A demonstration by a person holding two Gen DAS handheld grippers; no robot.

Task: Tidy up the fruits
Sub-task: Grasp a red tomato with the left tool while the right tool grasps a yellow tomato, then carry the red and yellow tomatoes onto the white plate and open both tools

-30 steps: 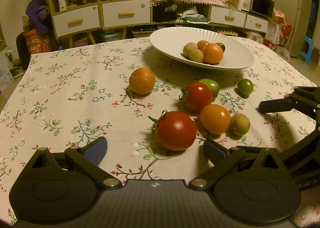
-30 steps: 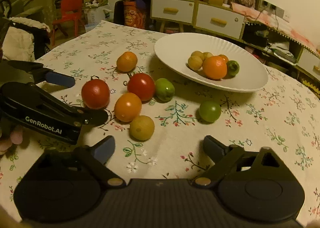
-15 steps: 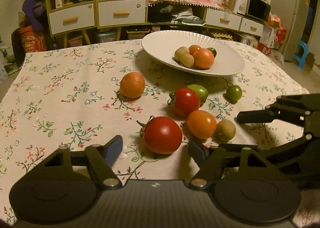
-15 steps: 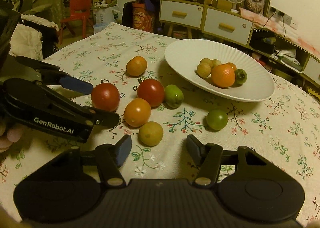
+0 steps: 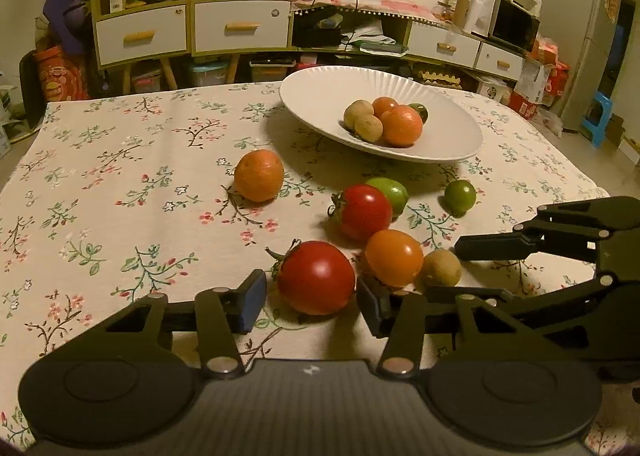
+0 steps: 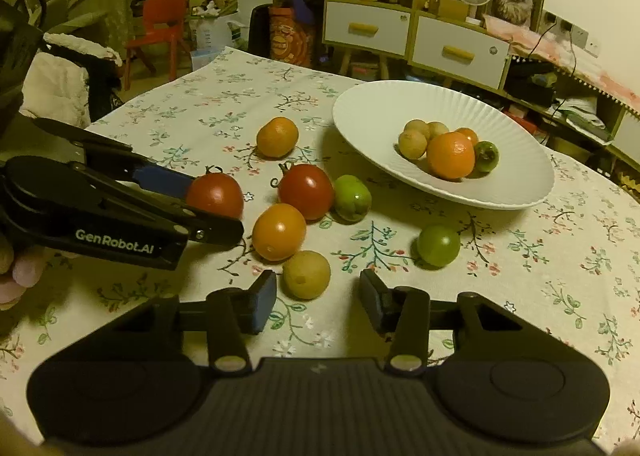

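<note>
Narrowed since the earlier frame, both tongs are closing: left gripper [image 5: 311, 302] around the red tomato [image 5: 316, 277], pads not yet pressing; right gripper [image 6: 318, 298] around the brownish fruit [image 6: 307, 274], likewise untouched. Remaining fruits are scattered on the floral tablecloth [image 5: 120, 183] before the white plate [image 5: 320, 95].

**A:** so what's the left cam seeing rn?

**B:** left gripper [image 5: 311, 302] closing around the big red tomato [image 5: 316, 277], pads either side, small gaps left. Orange tomato [image 5: 394, 258] and a brownish fruit [image 5: 441, 267] just right of it, right gripper [image 5: 452, 268] poking in there too.

**A:** plate?

**B:** white plate [image 5: 320, 95] further back on the floral tablecloth [image 5: 100, 175], few fruits in it. Lone orange [image 5: 259, 175] sits apart.
</note>
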